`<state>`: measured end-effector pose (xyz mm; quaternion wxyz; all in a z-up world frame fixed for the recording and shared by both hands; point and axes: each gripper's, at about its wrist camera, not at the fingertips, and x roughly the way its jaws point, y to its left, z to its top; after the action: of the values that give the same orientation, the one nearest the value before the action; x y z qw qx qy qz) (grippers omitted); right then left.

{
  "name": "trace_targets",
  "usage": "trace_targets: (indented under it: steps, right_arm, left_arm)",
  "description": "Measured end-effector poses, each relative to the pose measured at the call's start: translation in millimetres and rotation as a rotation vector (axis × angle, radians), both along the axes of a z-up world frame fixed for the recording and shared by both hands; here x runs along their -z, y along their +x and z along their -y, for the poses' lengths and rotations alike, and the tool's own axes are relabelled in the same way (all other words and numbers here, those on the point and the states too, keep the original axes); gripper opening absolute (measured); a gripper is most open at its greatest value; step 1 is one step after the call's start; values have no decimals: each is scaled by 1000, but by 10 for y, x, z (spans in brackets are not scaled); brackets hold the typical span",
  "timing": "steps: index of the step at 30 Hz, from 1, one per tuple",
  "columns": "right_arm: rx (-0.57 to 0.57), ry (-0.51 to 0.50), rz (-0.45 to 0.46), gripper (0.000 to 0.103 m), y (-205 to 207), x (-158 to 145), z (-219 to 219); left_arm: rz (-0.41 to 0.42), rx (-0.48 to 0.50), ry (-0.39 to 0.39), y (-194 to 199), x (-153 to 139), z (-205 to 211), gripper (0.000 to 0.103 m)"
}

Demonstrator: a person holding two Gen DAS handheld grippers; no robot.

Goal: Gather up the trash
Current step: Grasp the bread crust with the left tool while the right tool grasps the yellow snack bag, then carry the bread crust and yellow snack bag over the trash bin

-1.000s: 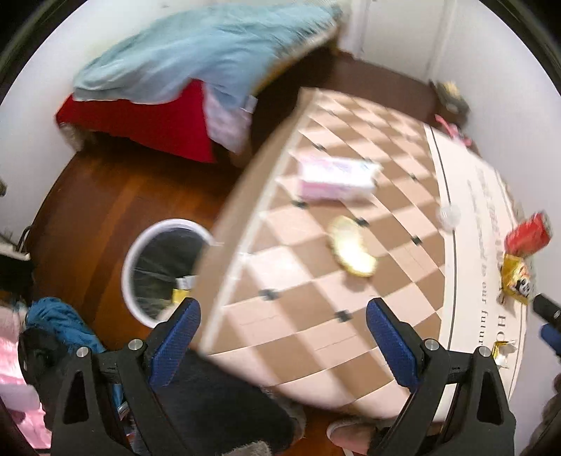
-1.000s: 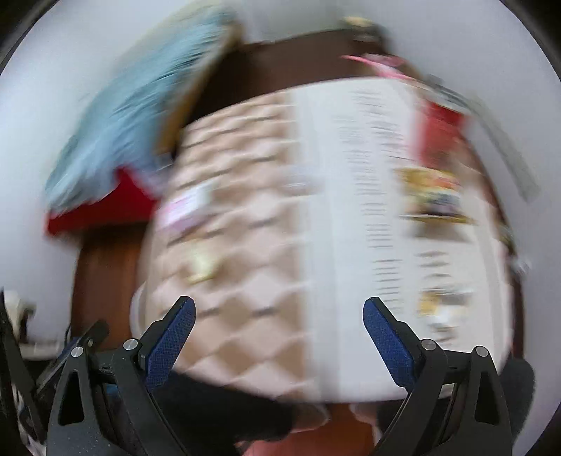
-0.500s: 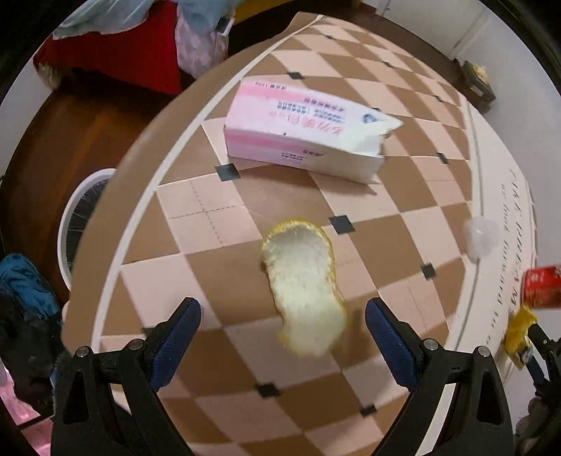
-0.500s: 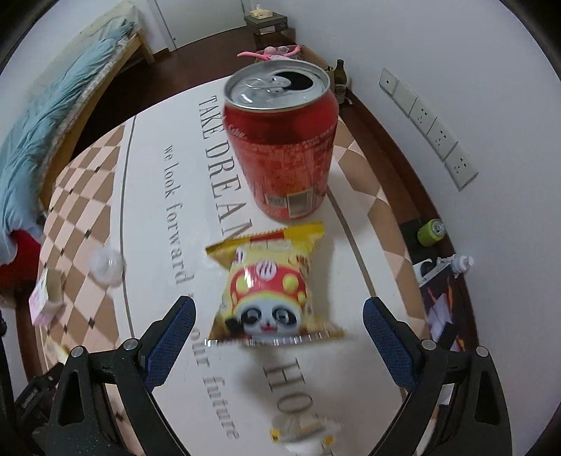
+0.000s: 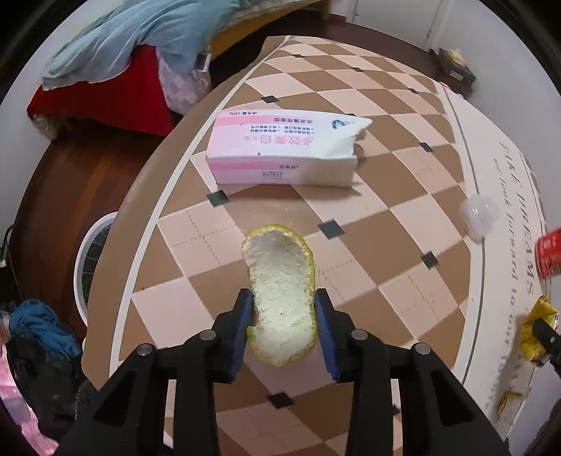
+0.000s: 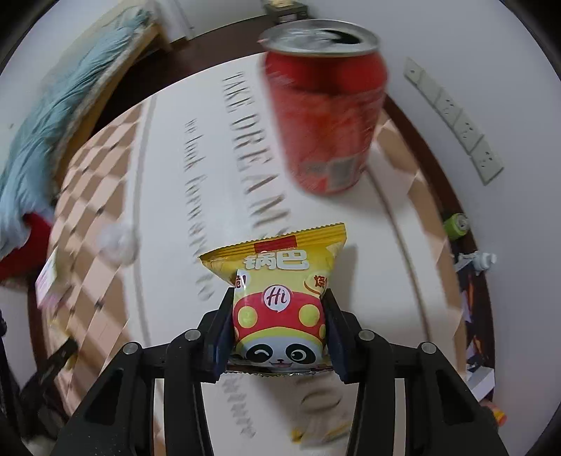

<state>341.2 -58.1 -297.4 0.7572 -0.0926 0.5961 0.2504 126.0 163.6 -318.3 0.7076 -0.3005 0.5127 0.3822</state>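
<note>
My left gripper is shut on a fruit peel, yellow rind with white pith up, on the checkered tablecloth. My right gripper is shut on a yellow snack bag with a panda face, over the white lettered strip of the cloth. A red open drink can stands just beyond the bag. A torn pink and white carton lies beyond the peel. A crumpled clear plastic ball lies to the right.
A white-rimmed bin with a dark liner stands on the wooden floor left of the table. A bed with blue blanket lies beyond. Clothes lie at lower left. A small wrapper lies near the table's front edge.
Both grippers moved forward and closed: the left on the peel, the right on the snack bag. Half a second ago both were open with these items ahead of them.
</note>
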Motion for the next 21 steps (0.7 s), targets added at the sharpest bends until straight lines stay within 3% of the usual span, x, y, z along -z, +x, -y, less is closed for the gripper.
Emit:
trace_targets:
  steps: [5, 10, 18, 21]
  right_arm:
    - [-103, 40, -49, 47, -521, -27, -81]
    - [-180, -4, -68, 47, -939, 109, -151]
    - [-181, -58, -53, 51, -976, 245, -232]
    - [-186, -67, -42, 47, -988, 246, -255]
  left_arm:
    - [7, 73, -8, -150, -120, 281, 32]
    - [-20, 148, -32, -245, -65, 476, 32]
    - [-41, 161, -19, -213, -7, 613, 33]
    - [-33, 163, -15, -228, -37, 623, 32]
